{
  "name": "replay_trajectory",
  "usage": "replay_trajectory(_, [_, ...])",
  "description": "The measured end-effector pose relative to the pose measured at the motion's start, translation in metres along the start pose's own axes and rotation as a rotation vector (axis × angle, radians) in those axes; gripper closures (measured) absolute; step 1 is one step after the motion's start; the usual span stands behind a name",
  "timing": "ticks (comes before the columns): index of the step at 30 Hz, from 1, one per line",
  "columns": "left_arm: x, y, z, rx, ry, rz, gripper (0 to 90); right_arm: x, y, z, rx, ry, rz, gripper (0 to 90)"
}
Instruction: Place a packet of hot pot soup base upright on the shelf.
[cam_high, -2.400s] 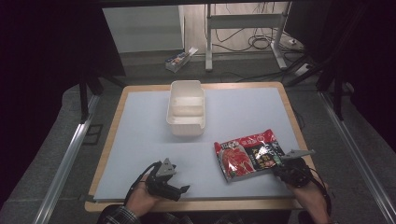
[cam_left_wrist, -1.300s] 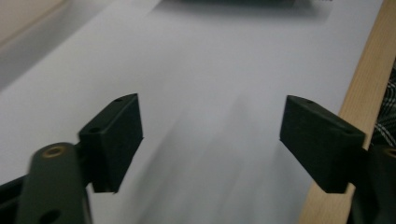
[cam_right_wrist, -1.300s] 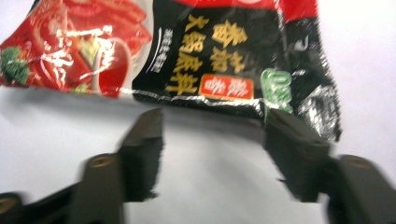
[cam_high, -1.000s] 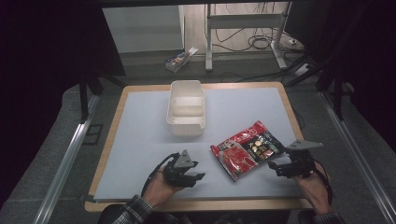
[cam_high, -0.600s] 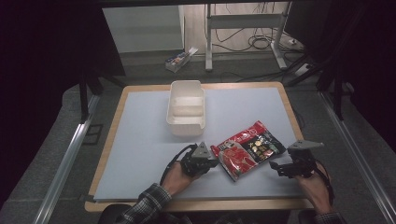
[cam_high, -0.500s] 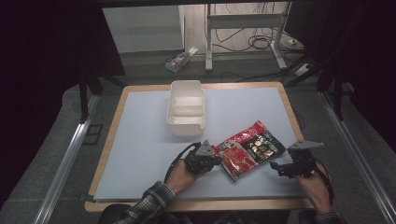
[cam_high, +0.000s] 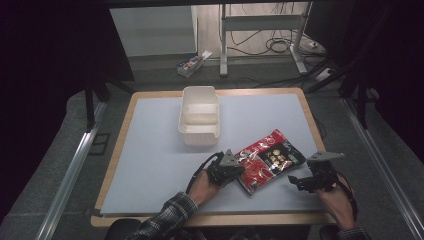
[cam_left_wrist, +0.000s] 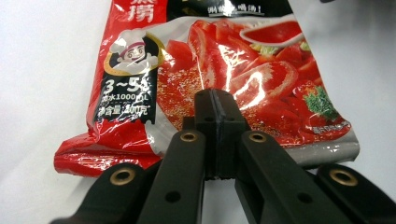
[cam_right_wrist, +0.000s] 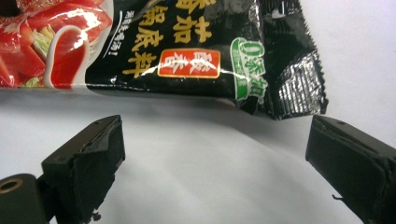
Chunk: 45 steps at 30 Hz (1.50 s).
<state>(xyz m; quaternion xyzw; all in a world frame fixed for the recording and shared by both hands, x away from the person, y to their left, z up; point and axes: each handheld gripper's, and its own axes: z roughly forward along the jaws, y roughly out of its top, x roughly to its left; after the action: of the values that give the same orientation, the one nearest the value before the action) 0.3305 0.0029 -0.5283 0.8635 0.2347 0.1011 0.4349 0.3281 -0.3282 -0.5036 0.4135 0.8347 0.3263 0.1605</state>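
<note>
High view. Table (cam_high: 150, 150), pale top with wooden rim. White container (cam_high: 200, 121), open, standing near the centre towards twelve o'clock. Red and black sauce packet (cam_high: 267, 160), lying flat at about five o'clock from the container, well apart from it. Left hand-held gripper (cam_high: 235, 167) at the packet's nine o'clock edge; right hand-held gripper (cam_high: 300, 181) just off its four o'clock corner.

Left gripper view. Left hand-held gripper (cam_left_wrist: 215, 100): jaws together, having just been closing, tips over the near sealed edge of the sauce packet (cam_left_wrist: 187, 60). Whether any film is caught between them cannot be told; the pads look face to face.

Right gripper view. Right hand-held gripper (cam_right_wrist: 215, 140): jaws wide apart, nothing between them but bare table (cam_right_wrist: 187, 163). Sauce packet (cam_right_wrist: 196, 51), black end, at twelve o'clock, near but untouched.

Handling note. Judged step: lifting the packet towards the container. Pinch the flat seal, not the bulging middle; confirm the film is caught before lifting; raise slowly so the slick foil does not slip.
</note>
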Motion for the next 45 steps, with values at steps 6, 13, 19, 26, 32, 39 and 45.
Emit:
replay_trajectory(6, [0.000, -0.008, -0.001, 0.013, -0.001, -0.012, 90.0, 0.001, -0.001, 0.000, 0.007, 0.006, -0.001, 4.7])
replay_trajectory(13, [0.000, -0.014, 0.000, 0.039, -0.003, -0.011, 90.0, 0.004, 0.000, 0.000, 0.015, 0.018, -0.013, 4.5])
replay_trajectory(19, [-0.002, -0.014, 0.000, 0.040, 0.012, 0.007, 90.0, 0.010, 0.005, -0.006, -0.014, 0.042, -0.039, 0.0])
replay_trajectory(26, [0.000, -0.015, 0.000, 0.037, -0.002, -0.010, 90.0, 0.018, 0.013, -0.013, -0.039, 0.074, -0.032, 0.0])
replay_trajectory(32, [0.000, -0.015, 0.000, 0.024, -0.008, -0.028, 90.0, 0.023, 0.029, -0.022, -0.056, 0.105, -0.037, 0.1])
replay_trajectory(39, [-0.001, -0.015, 0.001, 0.020, -0.007, -0.034, 90.0, 0.030, 0.052, -0.023, -0.041, 0.181, -0.003, 1.5])
replay_trajectory(45, [-0.001, -0.015, 0.000, 0.018, -0.005, -0.032, 90.0, 0.039, 0.080, -0.023, -0.051, 0.189, -0.006, 10.9])
